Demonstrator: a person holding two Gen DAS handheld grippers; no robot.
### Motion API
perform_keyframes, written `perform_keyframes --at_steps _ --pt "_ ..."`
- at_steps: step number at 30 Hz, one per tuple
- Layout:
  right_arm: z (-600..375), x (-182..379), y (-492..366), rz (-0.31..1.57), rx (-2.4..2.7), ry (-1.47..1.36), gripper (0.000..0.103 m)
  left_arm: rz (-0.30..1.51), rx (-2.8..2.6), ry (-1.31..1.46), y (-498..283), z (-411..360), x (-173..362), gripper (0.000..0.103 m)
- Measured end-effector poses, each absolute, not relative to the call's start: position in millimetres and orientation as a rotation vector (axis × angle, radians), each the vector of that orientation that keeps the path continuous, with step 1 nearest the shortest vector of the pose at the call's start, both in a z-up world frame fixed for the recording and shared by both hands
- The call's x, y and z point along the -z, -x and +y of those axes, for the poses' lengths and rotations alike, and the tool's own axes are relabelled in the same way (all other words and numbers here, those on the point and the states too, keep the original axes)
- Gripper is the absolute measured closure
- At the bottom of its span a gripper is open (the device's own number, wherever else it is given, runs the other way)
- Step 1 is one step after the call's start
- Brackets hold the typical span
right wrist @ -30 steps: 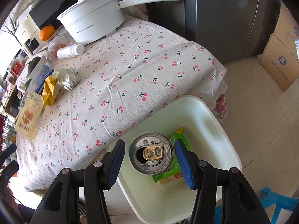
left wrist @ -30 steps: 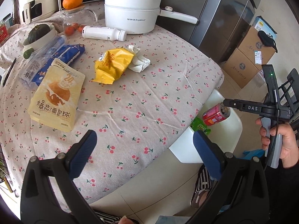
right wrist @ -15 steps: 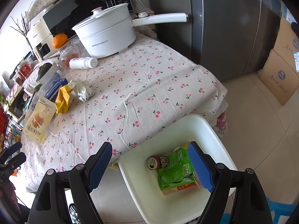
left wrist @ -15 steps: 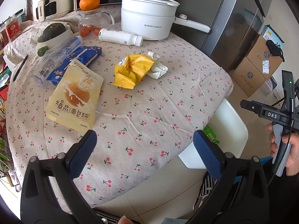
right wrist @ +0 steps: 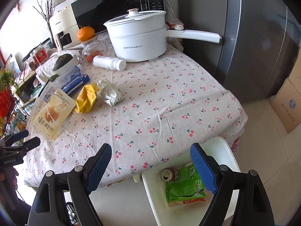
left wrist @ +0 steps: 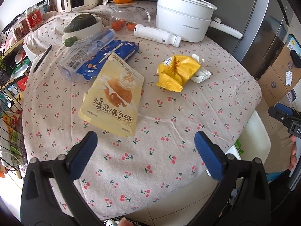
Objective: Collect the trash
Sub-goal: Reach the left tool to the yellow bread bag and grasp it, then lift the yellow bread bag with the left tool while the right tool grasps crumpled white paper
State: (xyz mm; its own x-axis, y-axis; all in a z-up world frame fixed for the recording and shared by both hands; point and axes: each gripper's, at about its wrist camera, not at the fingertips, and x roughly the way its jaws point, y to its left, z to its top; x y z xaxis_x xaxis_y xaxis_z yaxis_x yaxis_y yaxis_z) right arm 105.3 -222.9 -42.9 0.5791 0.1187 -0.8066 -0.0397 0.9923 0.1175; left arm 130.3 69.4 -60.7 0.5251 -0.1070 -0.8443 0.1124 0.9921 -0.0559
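Now, going left to right across the cherry-print tablecloth (left wrist: 169, 124): at far left a clear plastic bottle (left wrist: 84, 56) lies on its side, partly over a blue snack packet (left wrist: 114, 51). Near them lies a pale yellow bread-ball pouch (left wrist: 112, 96), flat on the cloth. To its right a crumpled yellow wrapper (left wrist: 176, 71) touches a wad of white paper (right wrist: 111, 93). Farther back, a white bottle (left wrist: 157, 34) lies on its side just beside a white electric pot (left wrist: 182, 20).

Off the table's right near edge stands a white bin (right wrist: 222, 146); inside it a red can (right wrist: 170, 174) lies beside a green packet (right wrist: 184, 187).

Both tools are empty. The left gripper (left wrist: 145, 154) hovers over the near part of the cloth with its jaws spread wide, just short of the pouch. The right gripper (right wrist: 151, 167) has its jaws spread too, one finger over the table edge, the other over the bin.
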Motion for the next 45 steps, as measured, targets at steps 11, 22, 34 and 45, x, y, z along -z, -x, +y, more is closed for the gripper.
perform_keyframes --at_steps 11,22,34,45 --pt "-190.5 61.5 -134.8 0.997 -0.129 -0.053 0.016 1.065 0.095 0.152 -196.0 120.0 83.0 0.001" --pt "-191.0 65.9 -142.6 1.013 -0.129 -0.103 0.016 1.168 0.09 0.254 -205.0 126.4 121.8 0.05" --pt "-201.4 62.2 -136.9 1.005 -0.11 -0.105 0.016 1.127 0.133 0.206 -192.1 105.1 108.8 0.101" --pt "-183.9 67.8 -157.1 1.006 -0.127 -0.061 0.016 0.99 0.207 0.184 -167.8 96.1 62.6 0.101"
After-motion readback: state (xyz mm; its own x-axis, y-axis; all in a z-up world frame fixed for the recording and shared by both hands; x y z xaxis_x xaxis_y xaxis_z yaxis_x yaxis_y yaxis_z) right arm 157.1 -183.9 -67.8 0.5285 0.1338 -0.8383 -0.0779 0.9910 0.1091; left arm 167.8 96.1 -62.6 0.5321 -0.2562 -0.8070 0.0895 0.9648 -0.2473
